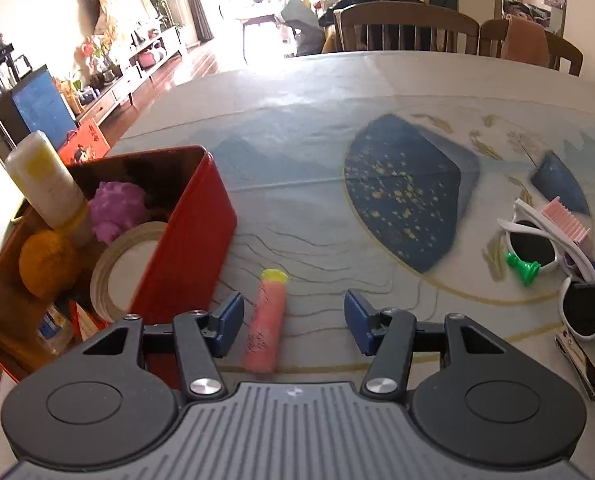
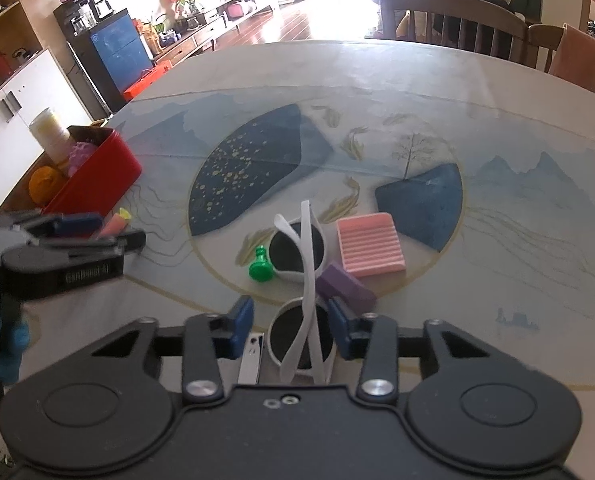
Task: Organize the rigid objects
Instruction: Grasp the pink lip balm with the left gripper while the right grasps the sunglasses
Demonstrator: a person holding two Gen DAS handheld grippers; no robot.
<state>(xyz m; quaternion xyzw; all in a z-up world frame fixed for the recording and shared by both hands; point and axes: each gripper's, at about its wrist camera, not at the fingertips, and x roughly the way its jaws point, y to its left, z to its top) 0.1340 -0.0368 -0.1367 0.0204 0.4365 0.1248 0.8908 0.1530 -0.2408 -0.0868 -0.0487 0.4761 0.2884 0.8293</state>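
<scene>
Painted table (image 1: 297, 120) carries the things; white sunglasses (image 2: 297, 280) lie near its front edge, between the half-closed right gripper (image 2: 293, 328) pads; the lens frame should be squeezed gently; the left gripper (image 1: 293, 320) is held half open around a pink tube (image 1: 267, 320), beside the red box (image 1: 193, 240).

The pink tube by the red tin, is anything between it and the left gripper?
Nothing visible. The pink tube lies on the table between the left gripper's open fingers, nearer one finger, right beside the red tin.
</scene>
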